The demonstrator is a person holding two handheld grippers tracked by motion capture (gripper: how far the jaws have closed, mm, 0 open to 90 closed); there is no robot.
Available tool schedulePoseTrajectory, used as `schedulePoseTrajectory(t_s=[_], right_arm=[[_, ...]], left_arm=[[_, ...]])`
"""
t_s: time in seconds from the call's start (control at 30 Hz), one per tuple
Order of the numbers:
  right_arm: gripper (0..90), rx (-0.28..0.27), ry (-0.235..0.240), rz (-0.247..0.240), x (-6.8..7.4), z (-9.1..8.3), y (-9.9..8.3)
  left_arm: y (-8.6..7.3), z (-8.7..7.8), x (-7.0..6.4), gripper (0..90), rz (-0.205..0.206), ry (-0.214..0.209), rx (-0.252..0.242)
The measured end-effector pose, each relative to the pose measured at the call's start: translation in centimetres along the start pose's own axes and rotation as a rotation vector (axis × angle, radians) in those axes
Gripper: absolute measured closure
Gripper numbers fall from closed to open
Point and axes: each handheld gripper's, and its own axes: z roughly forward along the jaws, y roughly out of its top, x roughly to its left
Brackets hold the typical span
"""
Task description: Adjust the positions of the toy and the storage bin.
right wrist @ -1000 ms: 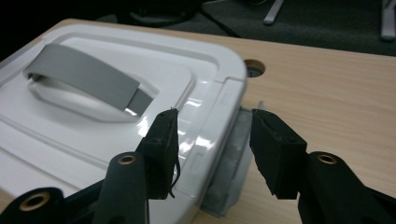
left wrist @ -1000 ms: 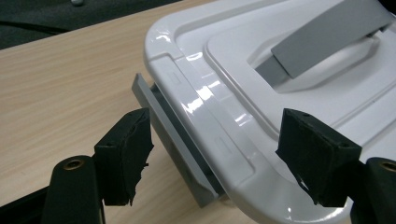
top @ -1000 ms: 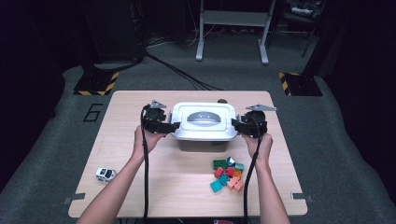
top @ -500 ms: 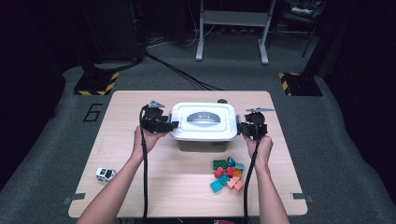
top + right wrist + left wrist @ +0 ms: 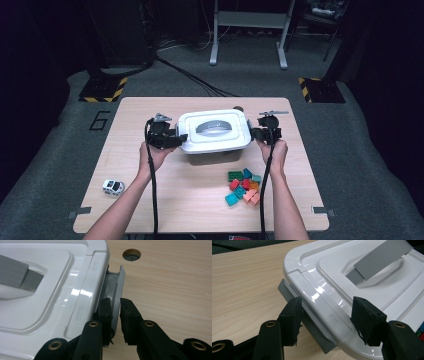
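— What are you doing to the box [image 5: 215, 131] in the middle of the table [image 5: 140, 107]?

— Your right gripper [image 5: 115, 305] is pinching its grey clip [image 5: 115, 285]. Be pulling it outward slowly. Your left gripper [image 5: 324, 312] is sitting wide open around the other clip [image 5: 294, 298]; be closing it gently.

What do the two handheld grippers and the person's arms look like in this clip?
Both the left gripper and the right gripper are black, each with two jaws that end in dark, worn-looking foam pads and have brass-coloured rivets at the joints. Each carries a grey three-cornered plate on top and trails a black cable. The forearms are bare, with no sleeves.
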Motion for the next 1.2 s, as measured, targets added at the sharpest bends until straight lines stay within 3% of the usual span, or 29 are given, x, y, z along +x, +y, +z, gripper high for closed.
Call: schedulePoseTrajectory(t_s=[0.07, 0.1, 0.27, 0.33, 0.43, 0.47, 0.6, 0.63, 0.73, 0.93, 1.07, 1.2], right_arm=[[79.4, 0.007, -0.006, -0.012, 0.2, 0.0, 0.2], [77.5, 0.003, 0.001, -0.007, 0.1, -0.1, 0.2], [55.9, -0.048, 0.014, 0.017, -1.2, -2.1, -0.6], [50.4, -0.057, -0.001, 0.019, -1.7, -2.9, -1.0], [35.4, -0.061, -0.022, 0.009, -2.4, -3.9, -2.2], [32.8, -0.051, -0.029, 0.009, -2.6, -4.1, -2.7], [19.2, -0.036, -0.052, -0.004, -3.6, -4.4, -5.3], [16.9, -0.034, -0.049, -0.002, -3.8, -4.4, -6.0], [13.0, -0.019, -0.049, -0.012, -4.7, -4.3, -8.4], [3.4, 0.014, -0.093, -0.029, -6.1, -4.0, -12.7], [0.0, 0.006, -0.139, -0.044, -7.0, -4.1, -15.8], [0.0, 0.012, -0.143, -0.050, -7.3, -3.7, -17.4]], left_arm=[[0.1, 0.0, 0.0, 41.8, 0.018, 0.000, 0.003], [0.2, -0.1, 0.2, 41.4, 0.055, 0.002, 0.019], [1.0, -0.5, 0.3, 24.8, 0.098, 0.003, -0.017], [1.4, -0.6, 0.3, 19.3, 0.112, -0.011, -0.018], [2.1, -0.4, 0.3, 12.3, 0.128, -0.043, -0.019], [2.4, -0.1, 0.2, 9.4, 0.142, -0.050, 0.004], [3.1, 0.8, -0.4, 0.1, 0.177, -0.083, 0.012], [3.3, 1.1, -0.7, 0.1, 0.183, -0.089, -0.004], [3.8, 1.9, -1.3, 0.0, 0.225, -0.109, 0.013], [4.4, 3.6, -2.1, 0.6, 0.267, -0.126, 0.024], [4.7, 4.3, -2.6, 10.6, 0.285, -0.150, 0.008], [4.9, 4.9, -3.6, 24.4, 0.345, -0.136, 0.008]])
